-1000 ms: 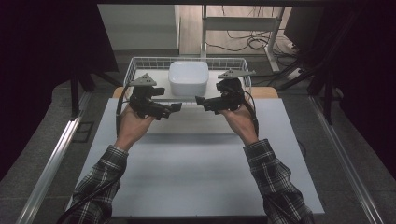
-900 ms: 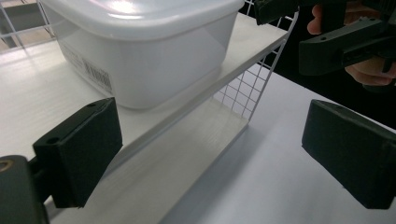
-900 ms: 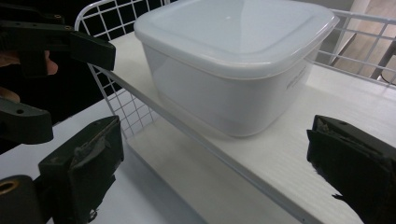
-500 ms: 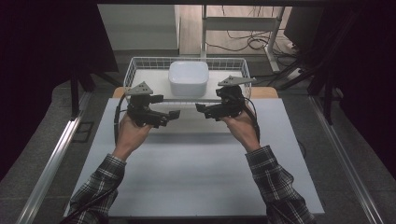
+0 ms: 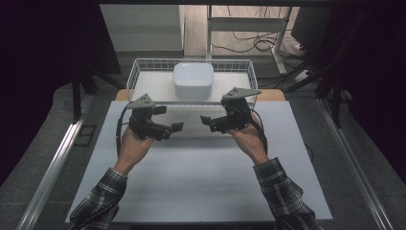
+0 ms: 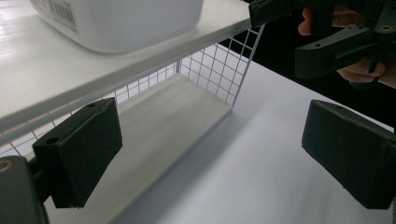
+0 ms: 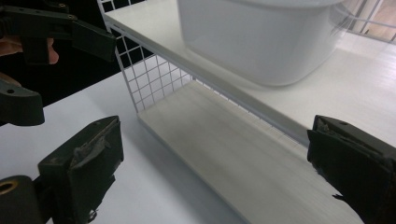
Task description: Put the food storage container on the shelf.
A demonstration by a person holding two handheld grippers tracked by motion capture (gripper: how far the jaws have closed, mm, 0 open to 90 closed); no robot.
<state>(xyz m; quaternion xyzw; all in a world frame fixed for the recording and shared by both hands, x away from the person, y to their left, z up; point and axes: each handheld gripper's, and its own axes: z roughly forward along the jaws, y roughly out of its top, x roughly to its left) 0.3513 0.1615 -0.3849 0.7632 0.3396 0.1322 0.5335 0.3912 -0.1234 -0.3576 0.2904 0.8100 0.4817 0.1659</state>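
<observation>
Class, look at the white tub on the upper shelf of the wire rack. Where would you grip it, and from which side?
Probably two-handed: the left gripper on the white tub's left wall, the right gripper on its right wall, coming from the open front of the wire rack. The tub looks too wide for one gripper, and its sides are smooth and rounded.

white table (image 5: 201,182), wire rack (image 5: 143,72)

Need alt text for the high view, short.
A person holds the left gripper and right gripper, both open and empty, facing each other over a white table. Just beyond them stands a wire rack carrying a white tub on its upper shelf.
</observation>
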